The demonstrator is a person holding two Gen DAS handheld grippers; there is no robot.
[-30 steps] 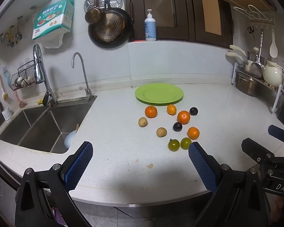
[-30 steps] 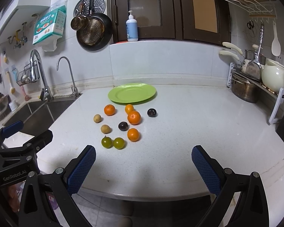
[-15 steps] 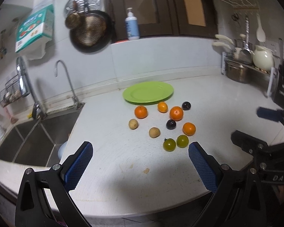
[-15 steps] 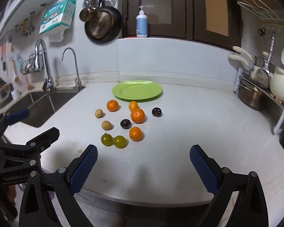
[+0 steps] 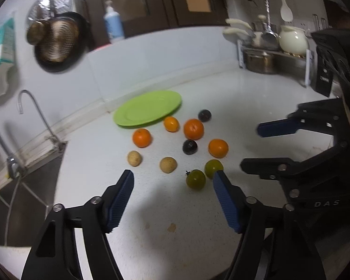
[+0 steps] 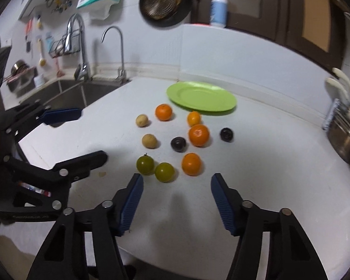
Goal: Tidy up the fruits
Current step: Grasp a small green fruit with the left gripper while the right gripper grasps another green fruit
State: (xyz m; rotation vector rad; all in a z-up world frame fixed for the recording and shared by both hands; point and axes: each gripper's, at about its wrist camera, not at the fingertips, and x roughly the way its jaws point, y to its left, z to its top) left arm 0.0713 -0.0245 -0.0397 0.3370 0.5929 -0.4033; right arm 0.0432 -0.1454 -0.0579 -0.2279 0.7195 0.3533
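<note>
1. While both tools hang low over the near edge of the white desk (image 6: 268, 154), each one has its blue pads spread wide apart and holds nothing.
2. Left tool (image 5: 173, 194): it points at the near-left part of the fruit group. Just beside its right pad lie two green fruits, one (image 5: 195, 179) in front and one (image 5: 213, 168) partly behind the pad.
3. Right tool (image 6: 176, 192): it points at the near-right part of the group. The same two green fruits (image 6: 145, 165) (image 6: 164, 172) lie just beyond its left pad, touching or nearly touching each other.
4. Beyond them, in the right wrist view, an orange (image 6: 191, 164) sits right of the green pair. Further back a dark plum (image 6: 178, 144) lies just beside a bigger orange (image 6: 198, 134), and a second dark plum (image 6: 226, 134) lies apart on the right.
5. On the left side are two small tan fruits (image 6: 149, 140) (image 6: 142, 120), near each other.
6. Closest to the green plate (image 6: 219, 103) are one orange (image 6: 163, 112) and one smaller, yellowish orange (image 6: 193, 118). No fruit lies on the plate.
7. At the far left is a steel sink (image 6: 65, 93) with a faucet (image 6: 78, 46) behind it.
</note>
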